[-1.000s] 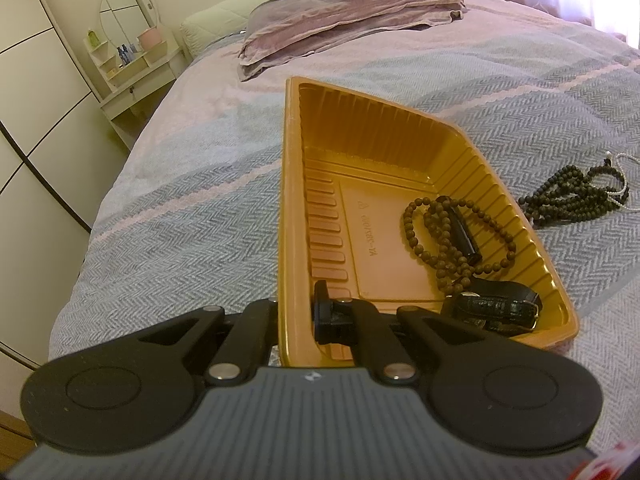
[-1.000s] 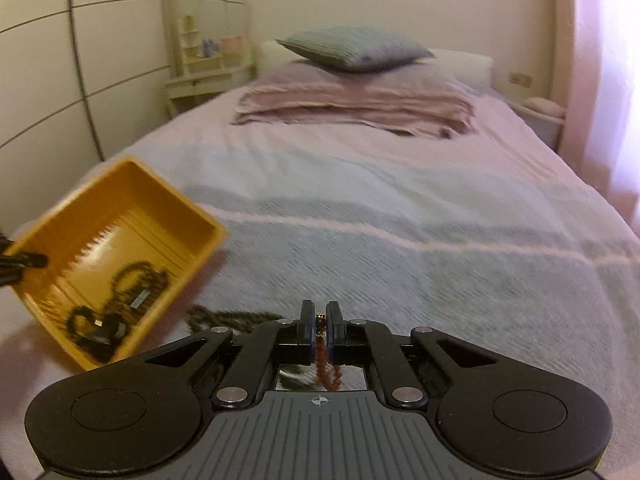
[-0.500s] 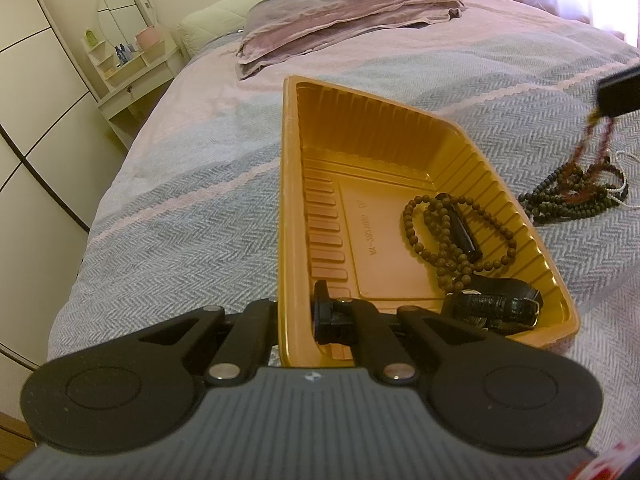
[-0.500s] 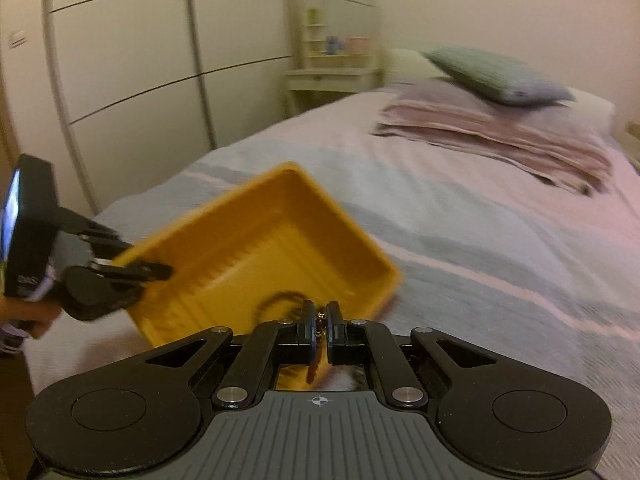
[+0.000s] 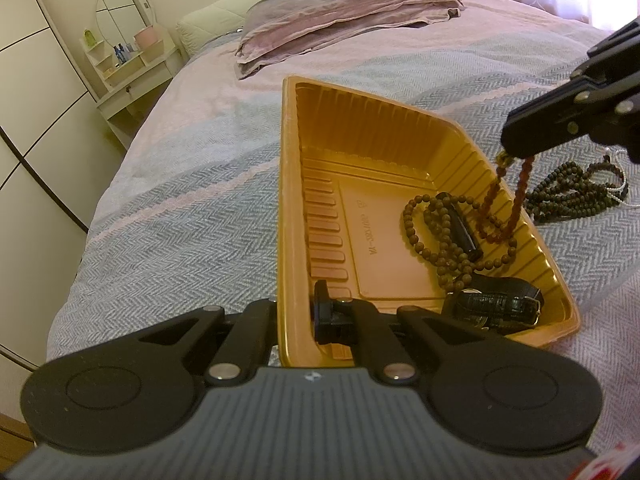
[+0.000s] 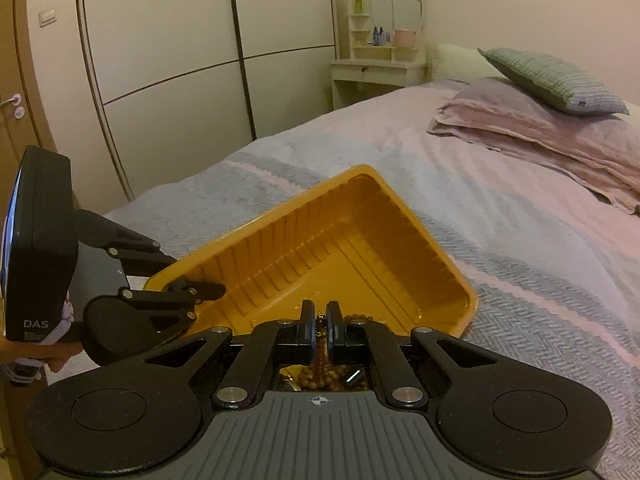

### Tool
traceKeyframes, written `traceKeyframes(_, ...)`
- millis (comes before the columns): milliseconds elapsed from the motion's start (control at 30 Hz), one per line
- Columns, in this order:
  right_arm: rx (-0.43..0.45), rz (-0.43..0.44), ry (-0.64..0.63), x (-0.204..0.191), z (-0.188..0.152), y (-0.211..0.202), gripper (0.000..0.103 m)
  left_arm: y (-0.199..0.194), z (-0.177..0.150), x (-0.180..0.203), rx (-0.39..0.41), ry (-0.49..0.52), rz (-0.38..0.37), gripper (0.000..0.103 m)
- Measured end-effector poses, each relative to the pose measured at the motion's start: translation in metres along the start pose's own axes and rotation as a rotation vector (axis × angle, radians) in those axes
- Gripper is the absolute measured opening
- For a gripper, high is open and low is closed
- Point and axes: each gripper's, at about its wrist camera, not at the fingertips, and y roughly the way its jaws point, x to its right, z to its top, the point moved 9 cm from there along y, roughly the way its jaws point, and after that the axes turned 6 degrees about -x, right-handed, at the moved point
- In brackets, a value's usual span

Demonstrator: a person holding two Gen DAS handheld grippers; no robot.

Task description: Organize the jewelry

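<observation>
A reddish bead strand is pinched by the right tongs, hanging straight down over the orange tray, whose rim is clamped by the downward-tilted left tongs.

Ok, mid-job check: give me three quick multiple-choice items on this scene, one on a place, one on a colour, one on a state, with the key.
1. Where does the dark bead pile lie?
A. in the tray
B. on the bedspread beside the tray
C. on the pillow

2. What colour is the tray?
A. white
B. green
C. orange-yellow

3. What is the right gripper doing?
A. standing open and empty
B. shut on the reddish strand, which hangs over the tray
C. clamping the tray rim

Key: 1 B, the pile sits on the bedspread outside the tray's right wall. 2 C, both views show orange-yellow plastic. 3 B, the strand dangles from its closed fingers; the left gripper is the one clamping the rim.
</observation>
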Motion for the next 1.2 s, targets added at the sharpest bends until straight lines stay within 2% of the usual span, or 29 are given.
traceKeyframes(367,-0.017,0.025,0.004,-0.002,-0.002,0.012,0.005,0.0,0.0,0.0,0.0,-0.001,0.0,0.002)
traceKeyframes(467,0.002,0.055,0.053,0.003,-0.001,0.011,0.006,0.0,0.0,0.0,-0.001,-0.001,-0.001,0.002)
traceKeyframes(633,0.054,0.03,0.148,0.031,-0.007,-0.01,0.012,0.002,-0.001,0.0,-0.002,-0.005,-0.002,0.002)
traceKeyframes(700,0.067,-0.003,0.186,0.048,-0.017,-0.024,0.018,0.002,-0.001,-0.001,-0.002,-0.007,-0.001,0.002)
traceKeyframes(767,0.078,-0.046,0.232,0.069,-0.031,-0.038,0.031,0.002,0.0,0.0,-0.001,-0.007,-0.001,0.002)
traceKeyframes(833,0.079,-0.097,0.274,0.091,-0.049,-0.052,0.037,0.002,0.0,0.0,0.0,-0.007,-0.002,0.002)
traceKeyframes(1033,0.043,-0.296,0.371,0.16,-0.113,-0.094,0.04,0.001,0.0,0.0,-0.001,-0.011,-0.002,0.002)
traceKeyframes(1200,-0.021,-0.425,0.437,0.198,-0.172,-0.116,0.04,0.0,-0.001,0.0,-0.003,-0.006,0.001,0.002)
